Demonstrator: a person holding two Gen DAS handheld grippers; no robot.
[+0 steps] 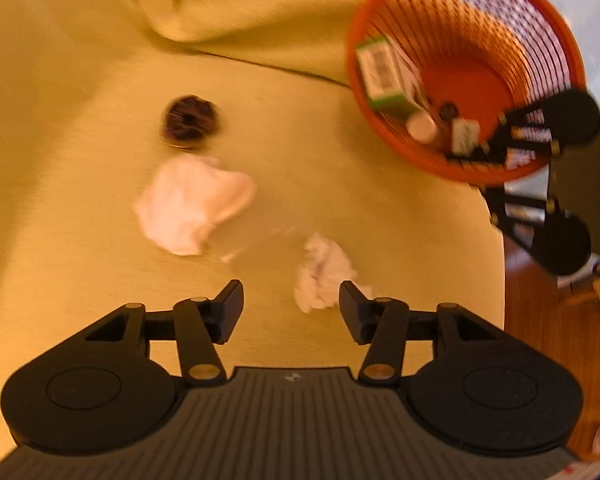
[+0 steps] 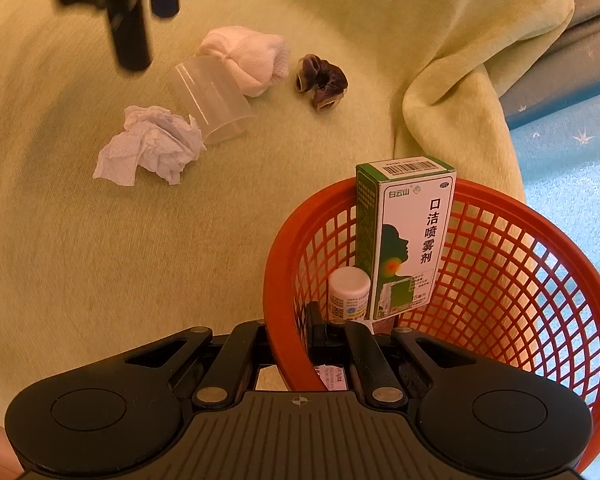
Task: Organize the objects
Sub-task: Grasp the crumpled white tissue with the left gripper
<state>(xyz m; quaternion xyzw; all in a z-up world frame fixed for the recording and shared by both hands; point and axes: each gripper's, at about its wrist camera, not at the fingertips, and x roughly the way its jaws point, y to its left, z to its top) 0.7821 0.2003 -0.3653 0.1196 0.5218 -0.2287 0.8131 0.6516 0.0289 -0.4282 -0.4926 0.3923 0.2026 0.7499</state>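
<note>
My left gripper (image 1: 291, 303) hangs open over the yellow-green blanket. A crumpled tissue (image 1: 324, 272) lies just ahead of its right fingertip. Beyond are a balled white cloth (image 1: 192, 204) and a dark scrunchie (image 1: 190, 118). The right wrist view shows the tissue (image 2: 152, 144), a clear plastic cup (image 2: 212, 100) on its side, the cloth (image 2: 252, 56) and the scrunchie (image 2: 322, 80). My right gripper (image 2: 300, 332) is shut on the rim of the orange mesh basket (image 2: 500, 208), which holds a green medicine box (image 2: 408, 240) and a small white bottle (image 2: 350, 292).
A fold of the blanket (image 2: 452, 80) rises behind the basket. The cushion edge drops to a wooden floor (image 1: 548, 320) on the right of the left wrist view. A blue starred carpet (image 2: 572, 160) lies beyond the basket. The left gripper (image 2: 148, 36) hangs over the cup.
</note>
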